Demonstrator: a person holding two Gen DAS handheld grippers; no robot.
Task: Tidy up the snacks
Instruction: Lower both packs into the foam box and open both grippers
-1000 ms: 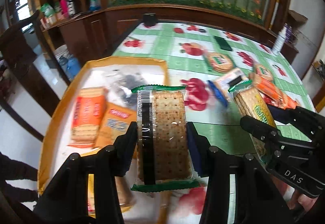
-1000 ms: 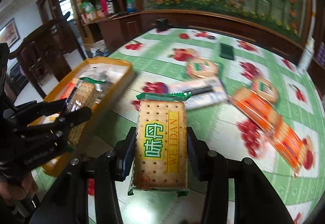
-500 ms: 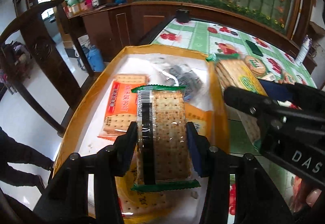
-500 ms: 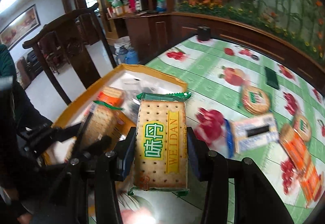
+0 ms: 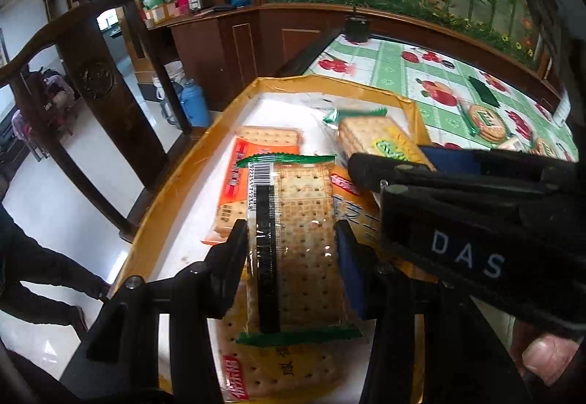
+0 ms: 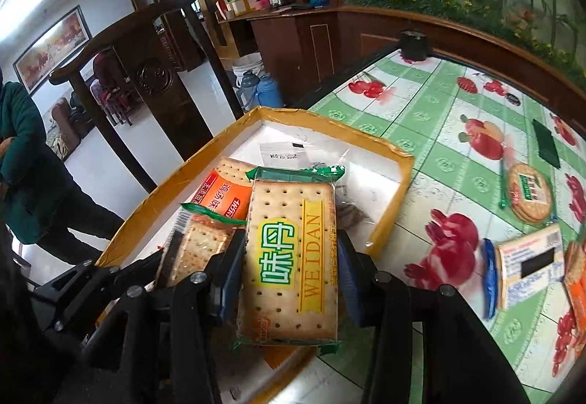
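My left gripper is shut on a clear cracker pack with green ends, held over the yellow-rimmed tray. My right gripper is shut on a cracker pack with a yellow and green label, held over the tray's near right part. That same pack and the right gripper's black body show at the right of the left wrist view. The left gripper's pack appears at the left of the right wrist view. An orange cracker pack lies in the tray.
More snack packs lie on the fruit-print tablecloth: a round cracker pack, a white and blue pack, an orange pack. A dark wooden chair stands beside the tray. A person in a green jacket stands at the left.
Both grippers have moved left from over the tablecloth to over the tray, each keeping hold of its cracker pack. The right gripper now sits close beside the left one.
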